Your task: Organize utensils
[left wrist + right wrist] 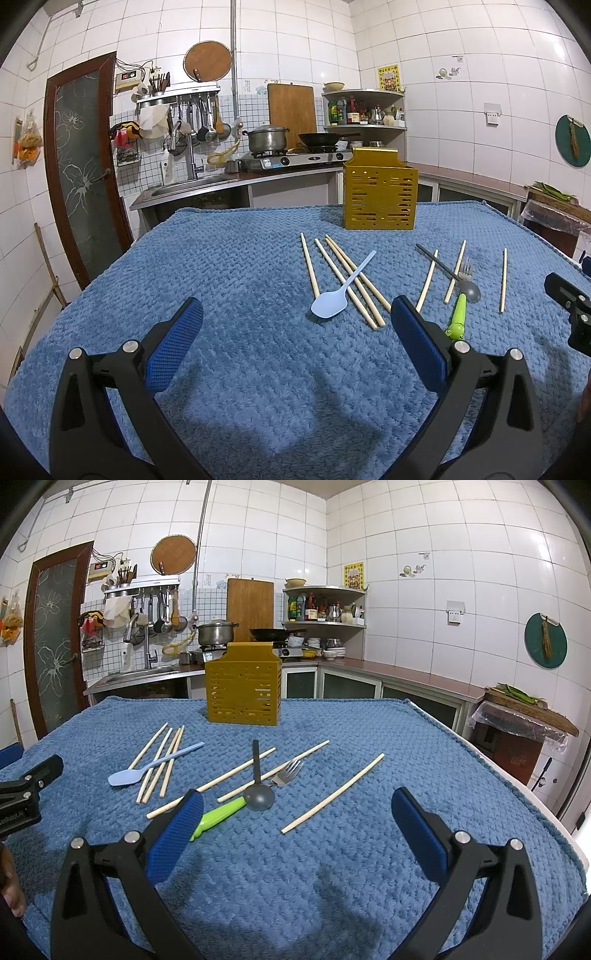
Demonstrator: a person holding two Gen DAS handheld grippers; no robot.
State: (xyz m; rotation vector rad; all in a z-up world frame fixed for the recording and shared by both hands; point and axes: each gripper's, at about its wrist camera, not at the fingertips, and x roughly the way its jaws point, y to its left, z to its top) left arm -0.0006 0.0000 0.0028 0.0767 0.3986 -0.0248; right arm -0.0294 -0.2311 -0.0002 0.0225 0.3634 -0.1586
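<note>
A yellow slotted utensil holder (380, 197) (243, 692) stands upright at the far side of the blue towel. Before it lie several wooden chopsticks (347, 278) (162, 764), a light blue spoon (332, 302) (127, 775), a dark grey spoon (469, 290) (258, 795), a green-handled fork (458, 314) (221, 814) and a lone chopstick (503, 280) (332, 794). My left gripper (295, 321) hovers open just short of the blue spoon, nothing between its fingers. My right gripper (295, 810) is open too, near the lone chopstick.
The blue towel (229, 266) (424, 760) covers the whole table. Behind it run a counter with a sink (184, 186), a stove with a pot (267, 138) and a wok. A door (79, 166) stands at the left, a box (517, 734) at the right.
</note>
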